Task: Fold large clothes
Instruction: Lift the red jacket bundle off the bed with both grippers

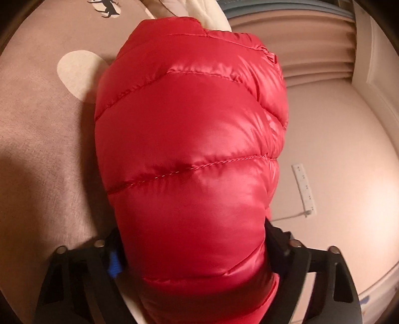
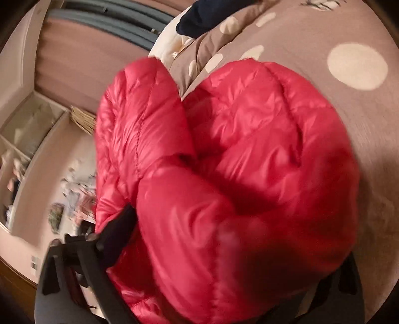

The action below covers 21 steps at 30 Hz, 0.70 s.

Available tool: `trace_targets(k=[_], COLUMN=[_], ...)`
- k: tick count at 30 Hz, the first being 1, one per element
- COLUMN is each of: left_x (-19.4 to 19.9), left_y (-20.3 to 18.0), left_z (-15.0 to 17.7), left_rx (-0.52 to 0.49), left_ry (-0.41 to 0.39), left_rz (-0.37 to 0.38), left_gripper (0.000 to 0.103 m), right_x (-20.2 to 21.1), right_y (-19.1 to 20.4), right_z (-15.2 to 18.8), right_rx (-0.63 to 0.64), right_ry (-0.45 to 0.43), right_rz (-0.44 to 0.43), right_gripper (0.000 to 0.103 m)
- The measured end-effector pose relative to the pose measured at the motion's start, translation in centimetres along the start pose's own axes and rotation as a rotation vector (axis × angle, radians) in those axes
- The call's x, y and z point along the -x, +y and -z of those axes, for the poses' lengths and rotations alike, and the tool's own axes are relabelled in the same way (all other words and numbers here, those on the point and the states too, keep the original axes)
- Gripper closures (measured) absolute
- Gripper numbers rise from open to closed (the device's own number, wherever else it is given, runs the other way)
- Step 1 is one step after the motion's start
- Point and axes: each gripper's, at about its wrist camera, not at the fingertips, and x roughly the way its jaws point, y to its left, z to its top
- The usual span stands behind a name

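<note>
A shiny red quilted down jacket (image 1: 189, 149) fills the middle of the left wrist view. It hangs from my left gripper (image 1: 192, 251), whose black fingers clamp a thick fold of it from both sides. In the right wrist view the same red jacket (image 2: 237, 174) bulges over my right gripper (image 2: 207, 251). Its left finger (image 2: 117, 224) presses against the fabric and the right finger is hidden behind the padding. The jacket is lifted above a brown bedspread (image 1: 45, 149) with cream dots.
A cream garment (image 1: 207, 12) lies on the bed beyond the jacket. A dark blue item (image 2: 212, 15) lies near a pillow. A white power strip (image 1: 304, 189) lies on the floor to the right. Shelves (image 2: 22, 139) and clutter stand left of the bed.
</note>
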Motion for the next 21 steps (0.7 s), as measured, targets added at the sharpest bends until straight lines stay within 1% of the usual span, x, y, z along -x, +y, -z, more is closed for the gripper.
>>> trace_targets(k=[1, 2, 3, 4, 7, 9, 11, 12, 13, 15, 17, 18, 21], left_x=[-0.4, -0.8, -1.2, -1.4, -1.8, -2.0, -3.2, -3.4, -3.4, -3.2, -2.8, -2.7, -0.9], left_y=[-0.1, -0.3, -0.6, -0.9, -1.9, -3.2, -5.2, -6.5, -7.4, -9.5, -11.6, -12.3, -15.7], left_z=[0.0, 0.0, 0.0, 0.0, 0.0, -0.3, -0.8, -0.8, -0.7, -0.6, -0.6, -0.5, 0.4], left_rx=[-0.009, -0.027, -0.039, -0.046, -0.062, -0.094, -0.156, -0.200, -0.220, -0.274, -0.334, -0.353, -0.408], left_ry=[0.005, 0.009, 0.006, 0.000, -0.010, -0.019, -0.031, -0.040, -0.050, -0.073, -0.099, -0.111, -0.176], left_rz=[0.001, -0.007, -0.019, -0.030, -0.056, -0.078, -0.116, -0.140, -0.153, -0.158, -0.163, -0.160, -0.111], left_gripper=[0.023, 0.023, 0.024, 0.024, 0.024, 0.025, 0.027, 0.027, 0.027, 0.027, 0.027, 0.027, 0.027], right_x=[-0.1, -0.2, -0.2, -0.2, -0.1, 0.4, 1.1, 1.4, 1.7, 2.6, 3.9, 4.5, 7.4], right_y=[-0.5, -1.2, -1.9, -2.3, -2.2, -2.1, -2.0, -1.9, -1.7, -0.7, 0.8, 1.5, 4.5], right_z=[0.0, 0.0, 0.1, 0.2, 0.6, 0.5, 0.8, 1.0, 0.9, 0.7, 0.3, 0.1, -0.7], right_rx=[-0.017, -0.042, -0.064, -0.080, -0.091, -0.091, -0.110, -0.108, -0.095, -0.062, -0.028, -0.007, 0.091], right_ry=[-0.006, -0.012, -0.016, -0.026, -0.054, -0.063, -0.084, -0.094, -0.103, -0.115, -0.133, -0.143, -0.195], right_rz=[-0.032, -0.070, -0.110, -0.135, -0.155, -0.179, -0.233, -0.246, -0.248, -0.253, -0.301, -0.312, -0.321], right_gripper=[0.037, 0.042, 0.049, 0.052, 0.056, 0.058, 0.059, 0.060, 0.060, 0.061, 0.061, 0.061, 0.061])
